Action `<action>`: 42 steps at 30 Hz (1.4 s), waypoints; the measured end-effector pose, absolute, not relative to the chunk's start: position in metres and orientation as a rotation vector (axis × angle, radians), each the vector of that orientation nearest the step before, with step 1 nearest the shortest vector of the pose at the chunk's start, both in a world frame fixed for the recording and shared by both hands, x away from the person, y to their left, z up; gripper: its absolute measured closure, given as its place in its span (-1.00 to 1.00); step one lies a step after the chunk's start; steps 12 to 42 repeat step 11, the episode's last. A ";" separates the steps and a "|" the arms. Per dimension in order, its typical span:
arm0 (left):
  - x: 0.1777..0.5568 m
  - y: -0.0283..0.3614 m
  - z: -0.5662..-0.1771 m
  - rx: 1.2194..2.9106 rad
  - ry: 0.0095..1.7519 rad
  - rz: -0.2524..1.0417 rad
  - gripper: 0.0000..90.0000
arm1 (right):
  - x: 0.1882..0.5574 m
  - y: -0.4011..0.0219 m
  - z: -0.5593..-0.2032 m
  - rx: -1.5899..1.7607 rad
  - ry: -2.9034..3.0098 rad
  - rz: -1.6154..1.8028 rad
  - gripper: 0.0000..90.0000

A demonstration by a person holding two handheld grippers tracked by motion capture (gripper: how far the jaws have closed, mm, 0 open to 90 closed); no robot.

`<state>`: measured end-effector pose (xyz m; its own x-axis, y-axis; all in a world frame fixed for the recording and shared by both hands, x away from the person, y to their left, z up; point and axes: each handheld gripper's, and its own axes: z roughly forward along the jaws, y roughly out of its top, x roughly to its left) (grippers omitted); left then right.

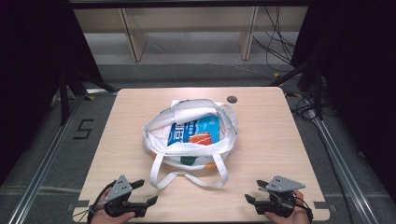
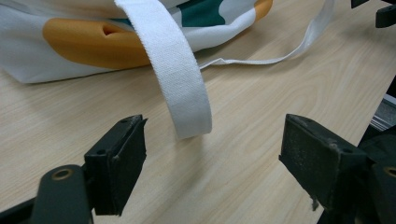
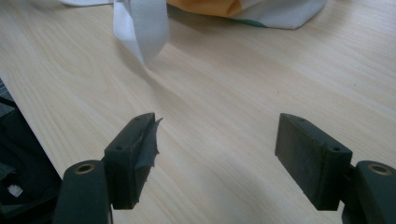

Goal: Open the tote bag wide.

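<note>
Pale wood-grain table (image 1: 275,135), rectangular. White cloth tote bag (image 1: 161,133) lies crumpled at centre, mouth agape, blue packet (image 1: 194,130) inside. Woven strap loop (image 2: 180,79) curls down just ahead of the left gripper (image 2: 212,163), jaws spread, untouched. Right gripper (image 3: 215,158) near the table's front edge, jaws released, nothing between them.
</note>
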<state>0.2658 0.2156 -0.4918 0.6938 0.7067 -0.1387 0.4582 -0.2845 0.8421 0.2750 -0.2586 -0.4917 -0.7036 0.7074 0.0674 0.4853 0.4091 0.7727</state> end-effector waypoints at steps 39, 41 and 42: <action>0.268 0.218 -0.493 1.942 0.897 0.340 -0.52 | 0.275 -0.259 -0.492 1.046 2.390 1.168 -0.32; 0.268 0.218 -0.493 1.942 0.897 0.340 -0.52 | 0.275 -0.259 -0.492 1.046 2.390 1.168 -0.32; 0.268 0.218 -0.493 1.942 0.897 0.340 -0.52 | 0.275 -0.259 -0.492 1.046 2.390 1.168 -0.32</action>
